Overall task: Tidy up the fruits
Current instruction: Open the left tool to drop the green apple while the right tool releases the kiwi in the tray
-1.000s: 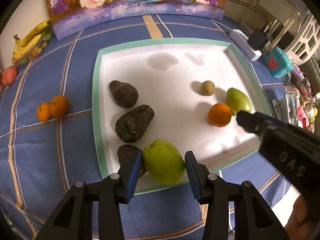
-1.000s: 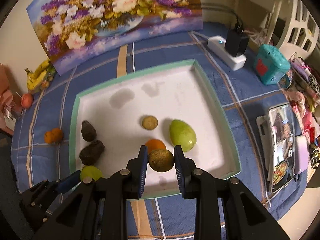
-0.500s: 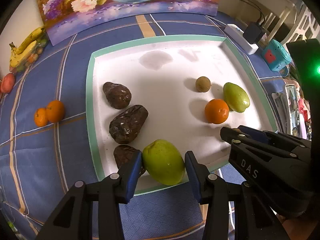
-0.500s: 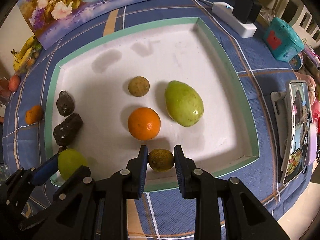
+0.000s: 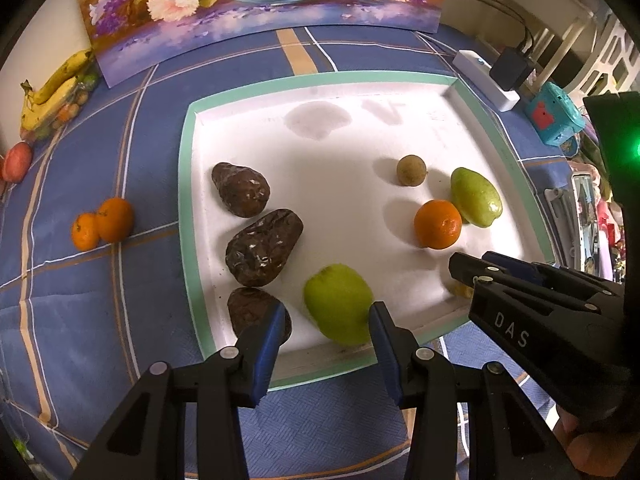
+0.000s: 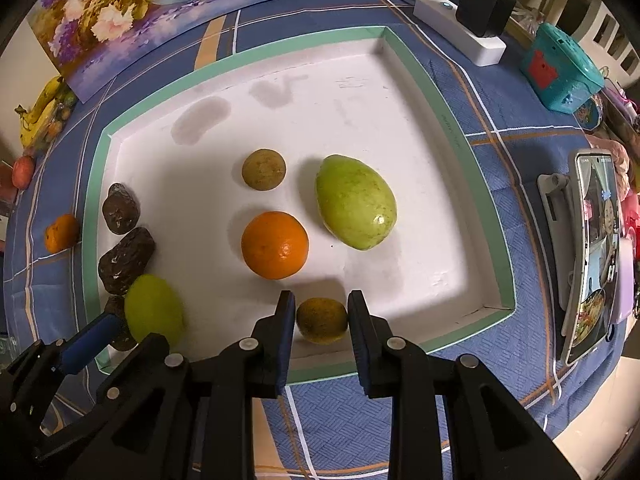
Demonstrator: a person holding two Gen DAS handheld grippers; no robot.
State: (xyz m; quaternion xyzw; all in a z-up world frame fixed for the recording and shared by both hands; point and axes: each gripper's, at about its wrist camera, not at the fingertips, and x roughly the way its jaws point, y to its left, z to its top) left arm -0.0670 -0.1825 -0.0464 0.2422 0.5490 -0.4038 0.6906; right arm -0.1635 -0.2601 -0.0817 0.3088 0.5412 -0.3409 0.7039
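Note:
A white tray with a green rim point(image 5: 186, 208) point(image 6: 90, 216) lies on the blue cloth. My left gripper point(image 5: 326, 312) hangs over its near edge. A green fruit point(image 5: 338, 304) point(image 6: 154, 308), blurred, lies between the fingers; it touches the right pad and a gap shows at the left pad. My right gripper point(image 6: 320, 300) point(image 5: 472, 264) is shut on a small brown-green round fruit point(image 6: 322, 320), low at the tray's near right side. In the tray lie an orange point(image 6: 275, 245), a green pear-shaped fruit point(image 6: 355, 202), a small brown ball point(image 6: 264, 169) and three dark avocados point(image 5: 262, 253).
Two tangerines point(image 5: 104, 222), bananas point(image 5: 52, 88) and a red fruit point(image 5: 16, 156) lie on the cloth left of the tray. A flower painting point(image 5: 260, 12) stands behind. A power strip point(image 5: 486, 80), a teal box point(image 5: 554, 118) and a phone on a stand point(image 6: 596, 248) are at the right.
My right gripper sank with the small fruit down to the tray's near edge. The green fruit slid forward between the left fingers, off the left pad, and now looks blurred.

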